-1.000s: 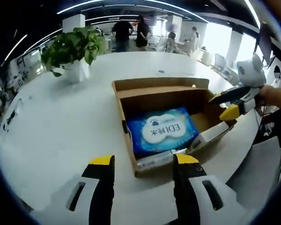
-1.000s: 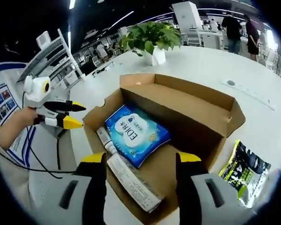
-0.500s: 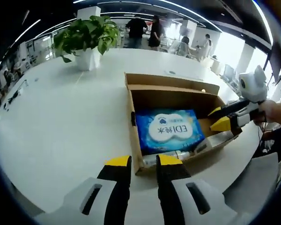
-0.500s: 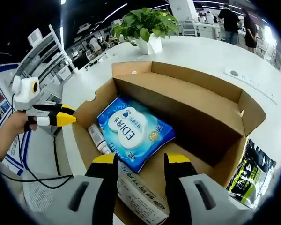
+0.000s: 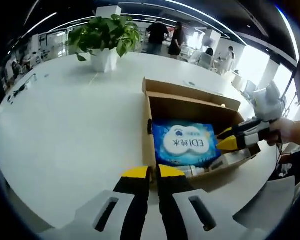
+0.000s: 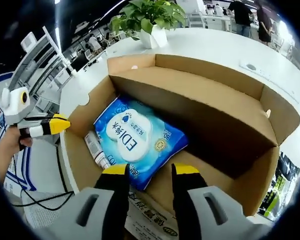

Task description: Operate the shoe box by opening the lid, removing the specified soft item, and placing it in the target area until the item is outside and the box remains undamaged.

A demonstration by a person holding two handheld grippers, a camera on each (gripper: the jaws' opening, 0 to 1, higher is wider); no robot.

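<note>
The brown cardboard shoe box [image 5: 190, 104] [image 6: 210, 95] stands open on the white table, its lid folded back. Inside lies a soft blue pack of wipes [image 5: 186, 145] [image 6: 135, 134] with a white cloud label. My right gripper [image 6: 150, 172] hangs open just above the near end of the pack, not touching it. The left gripper view catches that gripper [image 5: 225, 138] over the pack's right edge. My left gripper [image 5: 153, 175] is shut on nothing, in front of the box's short wall. The right gripper view has the left gripper [image 6: 59, 124] outside the box's left end.
A small white bottle [image 6: 95, 150] [image 5: 195, 171] and a white carton [image 6: 150, 220] lie beside the pack in the box. A potted plant [image 5: 107, 35] [image 6: 145, 15] stands at the far side of the table [image 5: 65, 130]. A green-black packet [image 6: 281, 182] lies outside the box. People stand far behind.
My left jaws went from wide open to shut. My right gripper came lower and closer over the blue pack, its jaws a little narrower. Both cameras moved nearer the box.
</note>
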